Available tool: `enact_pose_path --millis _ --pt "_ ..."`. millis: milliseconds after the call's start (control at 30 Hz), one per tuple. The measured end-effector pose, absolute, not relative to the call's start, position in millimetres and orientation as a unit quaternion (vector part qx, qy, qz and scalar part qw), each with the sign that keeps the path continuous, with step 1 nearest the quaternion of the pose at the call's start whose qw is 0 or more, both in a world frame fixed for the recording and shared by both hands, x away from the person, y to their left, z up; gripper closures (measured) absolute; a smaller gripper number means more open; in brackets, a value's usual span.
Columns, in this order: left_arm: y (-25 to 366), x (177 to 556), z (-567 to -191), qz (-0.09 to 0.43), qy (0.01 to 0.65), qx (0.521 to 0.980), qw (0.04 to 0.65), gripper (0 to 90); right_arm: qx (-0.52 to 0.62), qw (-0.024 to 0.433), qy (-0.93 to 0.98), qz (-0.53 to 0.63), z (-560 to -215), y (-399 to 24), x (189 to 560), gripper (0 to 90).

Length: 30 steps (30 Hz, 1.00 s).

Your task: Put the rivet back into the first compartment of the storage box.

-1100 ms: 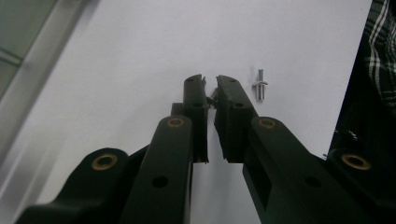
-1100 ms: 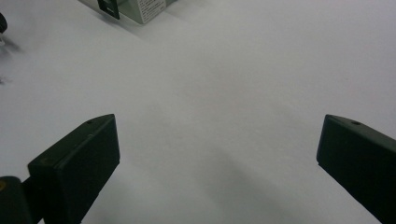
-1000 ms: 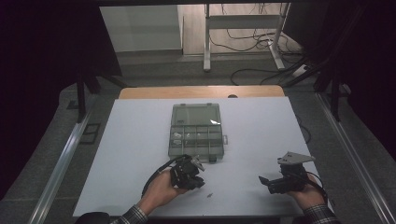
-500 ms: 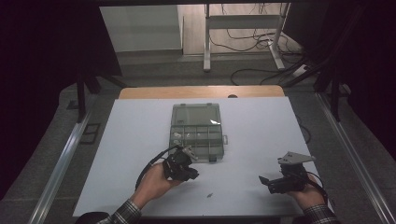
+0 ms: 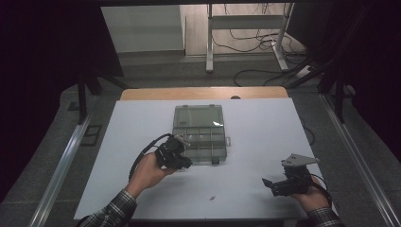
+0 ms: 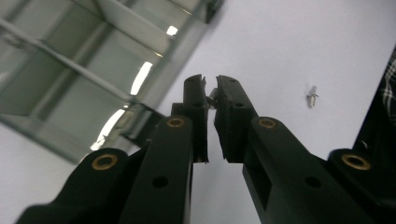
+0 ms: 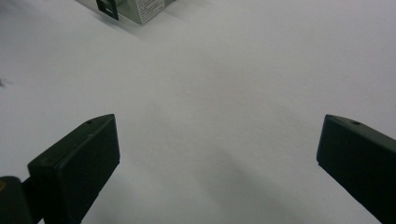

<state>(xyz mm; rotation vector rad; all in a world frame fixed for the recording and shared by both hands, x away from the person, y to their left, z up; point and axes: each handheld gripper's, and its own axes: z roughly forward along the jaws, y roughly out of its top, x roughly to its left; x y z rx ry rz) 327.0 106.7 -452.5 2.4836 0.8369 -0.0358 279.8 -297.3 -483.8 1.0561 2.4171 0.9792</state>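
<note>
A clear grey compartment box [image 5: 204, 143] lies open at the table's middle, its lid [image 5: 198, 116] folded back. My left gripper [image 5: 185, 163] hovers at the box's near left corner. In the left gripper view its jaws [image 6: 211, 91] are shut on a small metal screw [image 6: 212, 96], with the box [image 6: 70, 70] to their left. A second small screw [image 5: 213, 197] lies loose on the white table near the front edge, also visible as a screw [image 6: 311, 96] in the left gripper view. My right gripper [image 5: 267, 183] rests low at the front right, its jaws [image 7: 217, 135] wide open over bare table.
The white table [image 5: 265, 127] has free room on both sides of the box. A corner of the box [image 7: 135, 9] shows at the top of the right gripper view. Beyond the table's far edge stand a metal frame and floor cables [image 5: 246, 42].
My left gripper has moved away from the front edge up to the box's near left corner. The right gripper has stayed in place, open.
</note>
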Motion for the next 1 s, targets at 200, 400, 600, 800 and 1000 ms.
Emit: enact_pose_path --millis 200,400,600,800,1000 --pt "114.7 342.4 -444.1 -0.006 0.322 0.912 0.255 83.3 0.370 0.163 0.848 0.343 -483.8 -297.4 280.0 0.0" --pt "121.1 358.9 -439.2 0.001 0.342 0.904 0.257 83.3 0.370 0.163 0.848 0.343 -483.9 -297.3 280.0 0.0" --pt "125.6 373.5 -439.6 0.007 0.355 0.901 0.251 83.3 0.370 0.163 0.848 0.342 -484.0 -297.3 280.0 0.0" --pt "128.8 387.4 -438.7 0.020 0.366 0.898 0.244 83.3 0.370 0.163 0.848 0.343 -483.9 -297.2 280.0 0.0" --pt "132.0 399.5 -439.7 0.030 0.378 0.894 0.238 83.3 0.371 0.163 0.846 0.345 -483.5 -297.6 280.2 0.0"
